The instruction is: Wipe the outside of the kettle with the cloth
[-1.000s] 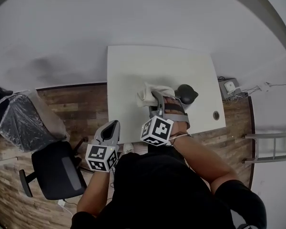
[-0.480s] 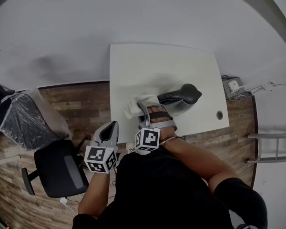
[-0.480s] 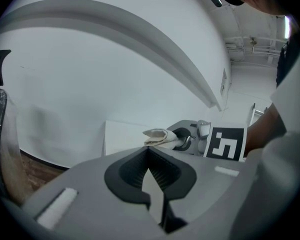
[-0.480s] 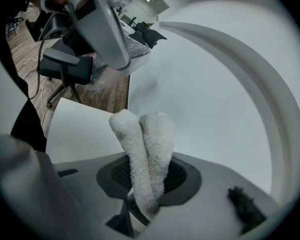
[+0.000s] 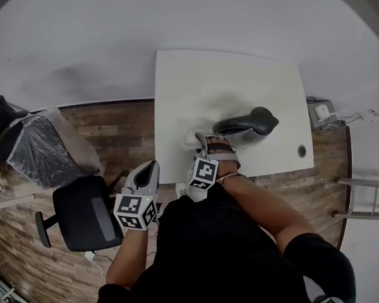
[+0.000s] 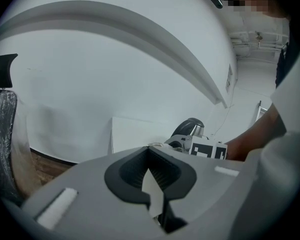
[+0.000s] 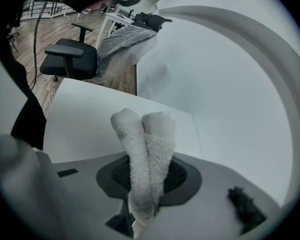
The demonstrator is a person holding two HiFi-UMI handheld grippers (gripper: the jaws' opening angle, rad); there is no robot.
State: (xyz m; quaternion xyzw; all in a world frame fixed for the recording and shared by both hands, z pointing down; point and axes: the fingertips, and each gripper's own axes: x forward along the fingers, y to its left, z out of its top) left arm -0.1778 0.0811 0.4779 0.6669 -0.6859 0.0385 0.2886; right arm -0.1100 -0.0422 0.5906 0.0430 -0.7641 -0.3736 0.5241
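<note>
The cloth (image 7: 145, 149) is looking rough, fluffy terry; the kettle (image 5: 256, 121) at its 2 o'clock is looking dark, matt; the table (image 5: 196, 87), smooth.

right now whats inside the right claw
A folded white terry cloth is clamped in the right claw, its two rolled ends sticking out past the jaws. The cloth fills the gap, so anything deeper behind it cannot be seen.

The person wears a black short-sleeved top (image 5: 227, 251). The left tool (image 5: 150, 167) and right tool (image 5: 202, 141) are light grey, with dark ribbed pads (image 6: 130, 171); each carries a white cube (image 5: 136, 210) with black square markers
</note>
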